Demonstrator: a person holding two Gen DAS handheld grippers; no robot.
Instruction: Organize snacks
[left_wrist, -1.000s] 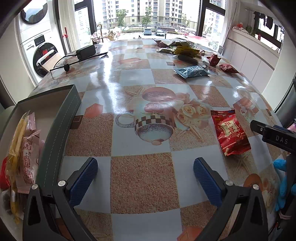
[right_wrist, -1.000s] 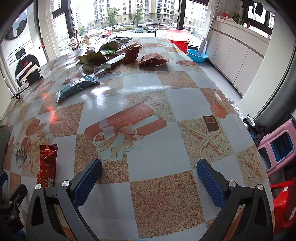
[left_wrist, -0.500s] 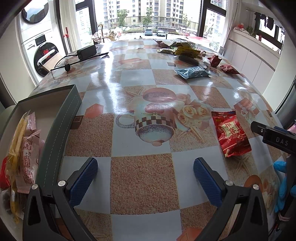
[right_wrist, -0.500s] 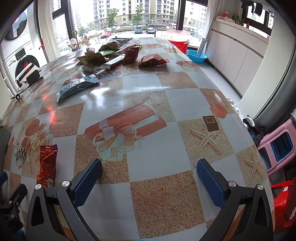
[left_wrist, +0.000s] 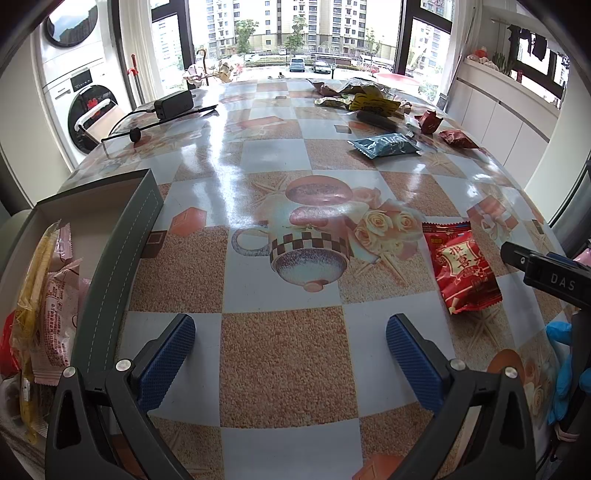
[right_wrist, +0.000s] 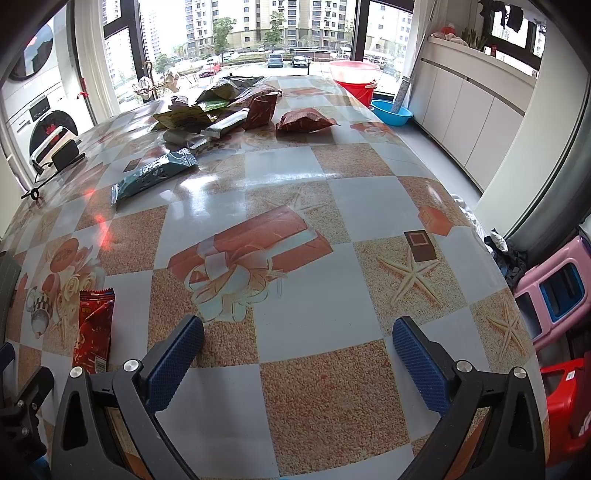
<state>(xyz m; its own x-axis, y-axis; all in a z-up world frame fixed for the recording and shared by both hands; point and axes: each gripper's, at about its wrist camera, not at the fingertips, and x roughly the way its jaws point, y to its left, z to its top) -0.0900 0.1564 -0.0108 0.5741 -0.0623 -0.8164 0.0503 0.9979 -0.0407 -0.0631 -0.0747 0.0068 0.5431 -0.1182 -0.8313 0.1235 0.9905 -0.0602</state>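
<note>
Right tongs (right_wrist: 297, 354) gape (nothing between) above the table (right_wrist: 295, 177).

My left wrist camera looks forward between its own wide-apart fingers (left_wrist: 162, 363), low and near over the table (left_wrist: 280, 369), with the box (left_wrist: 122, 240) at its left edge. My right wrist camera sits at the same low height more to the right, facing the same way toward the windows. Both views share the red packet (left_wrist: 461, 269) (right_wrist: 94, 328), the teal packet (left_wrist: 386, 145) (right_wrist: 153, 173) and the far snack pile (left_wrist: 369, 99) (right_wrist: 218, 110).
</note>
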